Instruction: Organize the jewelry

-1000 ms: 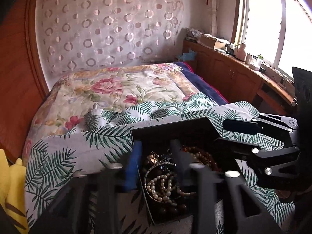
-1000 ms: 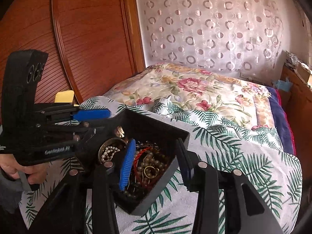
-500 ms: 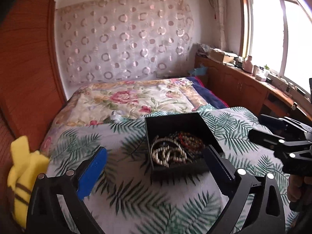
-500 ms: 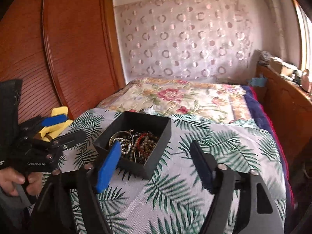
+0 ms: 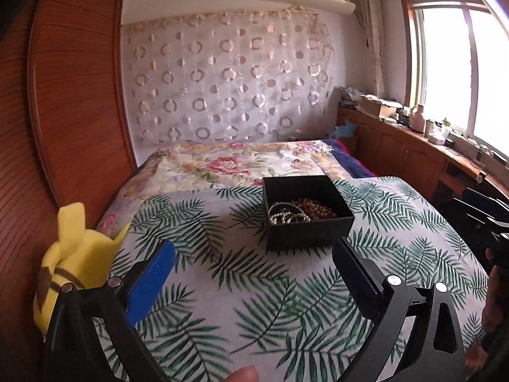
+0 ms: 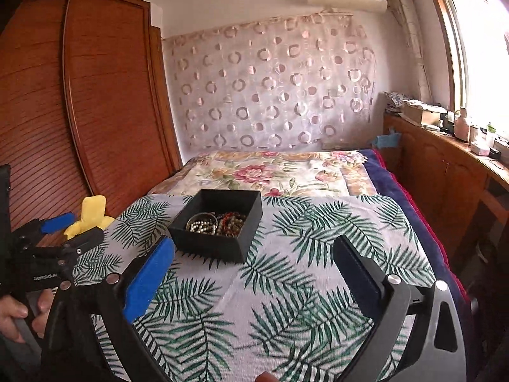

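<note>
Black jewelry box (image 5: 307, 211) now farther off, both tools (image 5: 254, 267) (image 6: 253, 264) withdrawn, spread wide

Right gripper (image 6: 254, 251) held spread wide and empty, black jewelry box (image 6: 219, 229) of beads set beyond its fingertips on leaf-print cloth (image 6: 305, 286), left gripper (image 6: 60, 235) seen at left, yellow plush (image 6: 89, 215) beside it.

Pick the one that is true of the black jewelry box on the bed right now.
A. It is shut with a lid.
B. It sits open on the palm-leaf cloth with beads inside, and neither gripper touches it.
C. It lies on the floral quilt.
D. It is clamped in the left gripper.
B: the box stands lidless on the leaf-print cloth, beads inside, with the left gripper and right gripper both open and short of it.
</note>
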`<state>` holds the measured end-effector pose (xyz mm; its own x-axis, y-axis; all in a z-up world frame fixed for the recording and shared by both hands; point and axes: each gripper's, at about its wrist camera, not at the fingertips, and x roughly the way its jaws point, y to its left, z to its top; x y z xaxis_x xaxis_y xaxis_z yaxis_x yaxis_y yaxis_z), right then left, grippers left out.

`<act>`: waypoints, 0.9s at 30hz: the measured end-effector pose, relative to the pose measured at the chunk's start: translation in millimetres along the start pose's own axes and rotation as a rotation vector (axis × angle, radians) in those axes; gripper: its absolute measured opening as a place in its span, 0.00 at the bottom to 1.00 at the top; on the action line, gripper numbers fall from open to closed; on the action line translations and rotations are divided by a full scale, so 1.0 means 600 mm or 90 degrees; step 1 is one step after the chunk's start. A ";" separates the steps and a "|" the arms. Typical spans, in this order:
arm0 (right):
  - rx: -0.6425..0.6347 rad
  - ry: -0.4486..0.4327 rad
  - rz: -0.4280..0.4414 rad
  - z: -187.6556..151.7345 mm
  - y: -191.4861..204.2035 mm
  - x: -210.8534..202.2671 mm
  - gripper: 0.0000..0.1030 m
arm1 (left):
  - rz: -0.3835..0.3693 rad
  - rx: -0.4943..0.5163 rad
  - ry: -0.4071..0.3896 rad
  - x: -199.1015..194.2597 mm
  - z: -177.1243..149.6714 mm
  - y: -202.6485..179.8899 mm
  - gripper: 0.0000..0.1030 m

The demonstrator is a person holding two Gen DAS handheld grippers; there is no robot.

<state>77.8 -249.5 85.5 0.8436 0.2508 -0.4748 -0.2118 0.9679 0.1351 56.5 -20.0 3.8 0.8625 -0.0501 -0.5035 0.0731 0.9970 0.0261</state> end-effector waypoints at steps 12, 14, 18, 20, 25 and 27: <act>-0.001 -0.009 -0.016 -0.027 0.021 -0.007 0.98 | 0.014 -0.016 -0.011 -0.021 -0.017 0.013 0.93; -0.001 -0.011 -0.017 -0.029 0.022 -0.008 0.98 | 0.018 -0.015 -0.014 -0.021 -0.018 0.013 0.93; -0.002 -0.015 -0.022 -0.030 0.022 -0.010 0.98 | 0.019 -0.015 -0.017 -0.023 -0.017 0.012 0.93; -0.001 -0.016 -0.023 -0.029 0.022 -0.012 0.98 | 0.021 -0.013 -0.017 -0.023 -0.017 0.013 0.93; -0.001 -0.015 -0.023 -0.030 0.021 -0.011 0.98 | 0.019 -0.016 -0.016 -0.024 -0.015 0.014 0.93; -0.001 -0.016 -0.022 -0.030 0.020 -0.012 0.98 | 0.018 -0.017 -0.016 -0.024 -0.014 0.015 0.93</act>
<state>60.2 -239.2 74.7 0.8623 0.2171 -0.4574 -0.1831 0.9760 0.1180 40.5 -9.9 4.0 0.8762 -0.0224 -0.4814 0.0349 0.9992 0.0170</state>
